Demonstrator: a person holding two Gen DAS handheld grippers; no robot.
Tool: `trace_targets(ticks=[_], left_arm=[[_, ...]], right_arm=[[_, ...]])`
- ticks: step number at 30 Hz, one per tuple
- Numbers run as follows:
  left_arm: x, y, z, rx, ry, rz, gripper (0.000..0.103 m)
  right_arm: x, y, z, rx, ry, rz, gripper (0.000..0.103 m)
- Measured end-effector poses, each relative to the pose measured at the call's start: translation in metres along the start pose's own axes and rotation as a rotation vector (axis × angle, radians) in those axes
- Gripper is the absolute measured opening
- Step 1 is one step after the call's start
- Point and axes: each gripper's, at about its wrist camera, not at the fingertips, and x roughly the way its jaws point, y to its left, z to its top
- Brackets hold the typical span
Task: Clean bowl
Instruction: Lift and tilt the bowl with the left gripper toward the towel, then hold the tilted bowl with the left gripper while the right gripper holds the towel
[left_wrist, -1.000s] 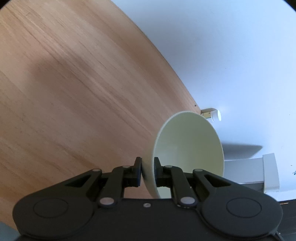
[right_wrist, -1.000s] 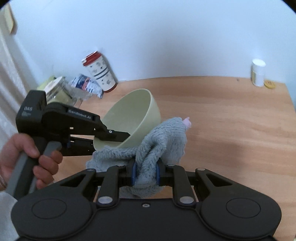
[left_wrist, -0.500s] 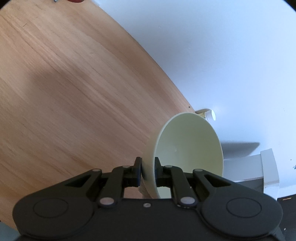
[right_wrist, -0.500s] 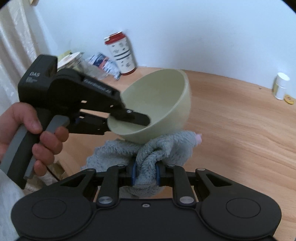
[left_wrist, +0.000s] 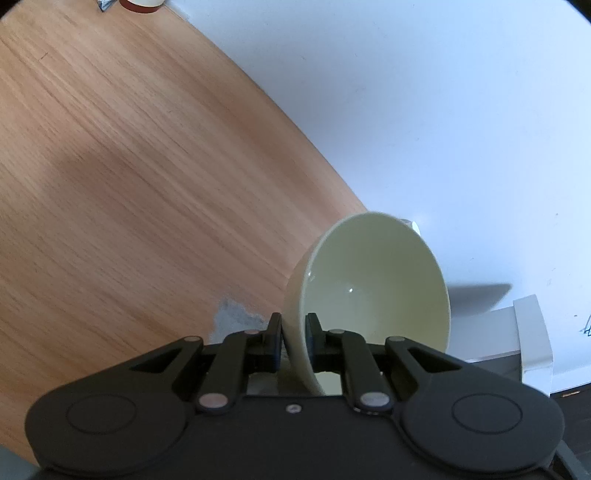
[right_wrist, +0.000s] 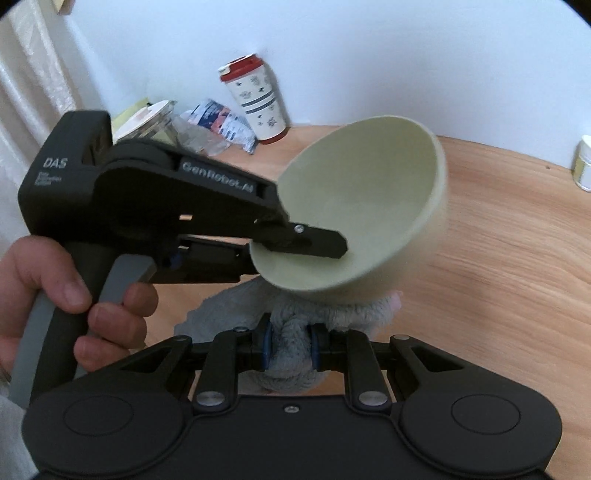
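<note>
Bowl (right_wrist: 369, 199) rim is clenched in left tongs (left_wrist: 293, 341); right tongs (right_wrist: 290, 347) pinch the grey cloth (right_wrist: 295, 354), seemingly touching underneath.

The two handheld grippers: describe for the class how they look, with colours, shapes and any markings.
Both are matte black. The right gripper has a wide rounded body with two embossed circles, silver pivot pins and blue finger pads. The left gripper, seen from the side, is pistol-shaped with a grey handle and white lettering, "DAS" and "GenRobot.AI". No cables or sleeves show clearly.
</note>
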Motion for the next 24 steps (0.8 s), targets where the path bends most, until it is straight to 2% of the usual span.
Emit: trace_targets(ticks=[11,17,24], left_arm=[[0.000,0.006,-0.001,-0.041,0.013,0.028,0.013],[-0.005,0.005,0.000,-0.021,0.002,0.039,0.013],[-0.005,0.000,-0.004,-0.020,0.009,0.028,0.014]], right_arm=[[-0.035,-0.024,0.004,0.068,-0.095,-0.112,0.021],[-0.021,-0.016,0.007,0.045,-0.066,-0.120,0.022],[-0.018,-0.004,0.000,0.018,-0.030,-0.081,0.022]])
